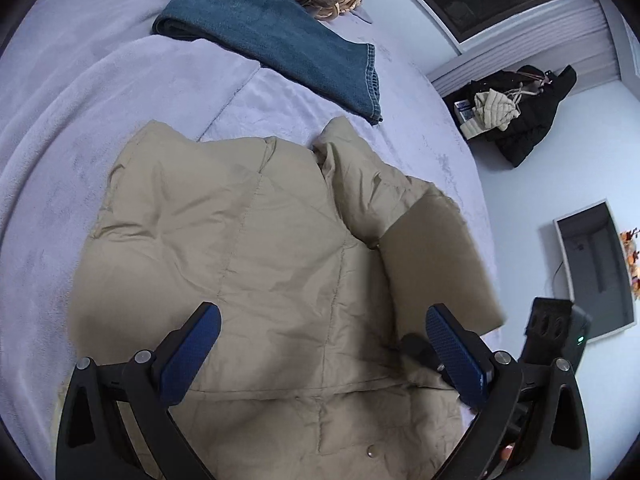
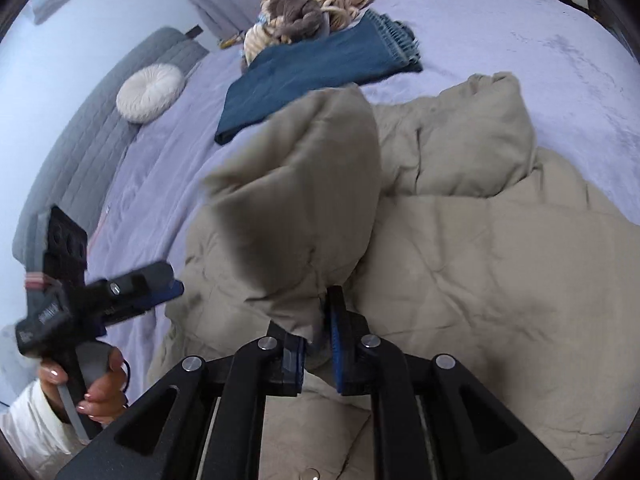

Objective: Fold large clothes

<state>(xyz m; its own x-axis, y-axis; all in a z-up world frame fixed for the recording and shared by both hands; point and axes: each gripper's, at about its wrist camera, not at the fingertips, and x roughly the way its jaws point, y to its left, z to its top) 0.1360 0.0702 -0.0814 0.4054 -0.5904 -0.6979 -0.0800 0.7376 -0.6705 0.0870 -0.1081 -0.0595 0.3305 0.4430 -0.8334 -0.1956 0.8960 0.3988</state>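
Nearest my right wrist camera, the right claw [image 2: 318, 334] is clamped on a lifted sleeve [image 2: 304, 208] of the tan puffer jacket [image 2: 460, 264]. My left claw [image 1: 322, 336] hovers wide open over the jacket's back, gripping nothing. Spread across the lavender bed [image 1: 60, 128], the jacket lies just short of the folded jeans [image 1: 280, 40]. Farther back sits a heap of knitwear [image 2: 320, 4].

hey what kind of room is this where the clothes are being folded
Most likely a bedroom. The tan puffer jacket lies on a bed with a lavender blanket, a padded grey headboard with a round white cushion runs along one side, and folded jeans lie further up the bed.
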